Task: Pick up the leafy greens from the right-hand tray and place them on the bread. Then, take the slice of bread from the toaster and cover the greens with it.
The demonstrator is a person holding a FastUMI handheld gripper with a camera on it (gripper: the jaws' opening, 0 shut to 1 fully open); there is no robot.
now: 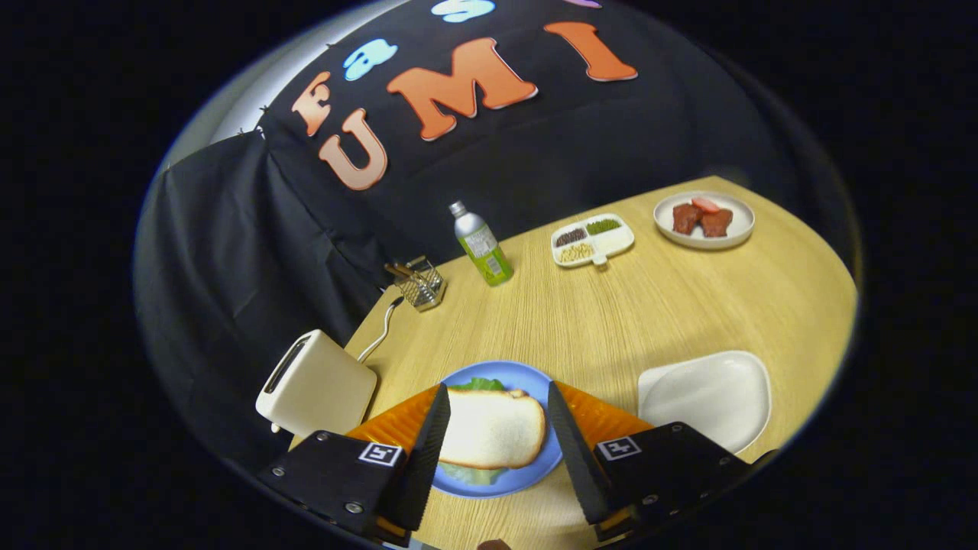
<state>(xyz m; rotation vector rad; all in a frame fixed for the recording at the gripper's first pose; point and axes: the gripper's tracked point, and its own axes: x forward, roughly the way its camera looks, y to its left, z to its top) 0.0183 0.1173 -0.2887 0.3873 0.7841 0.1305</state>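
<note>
Soft white bread slice (493,428) lies over ruffled greens (477,384) on a round plate (527,378), between the released gripper's (495,443) spread fingers.

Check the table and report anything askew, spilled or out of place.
Nothing stands out. The bread slice lies flat on the blue plate, greens peeking out underneath. The open gripper straddles it without pressing. The white tray holds nothing; the bottle stands upright beside the toaster.

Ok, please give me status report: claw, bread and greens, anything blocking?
Claw open, fingers either side of top bread slice, not gripping. Slice lies over greens on blue plate. White tray bare. Toaster beside plate. No obstruction.
</note>
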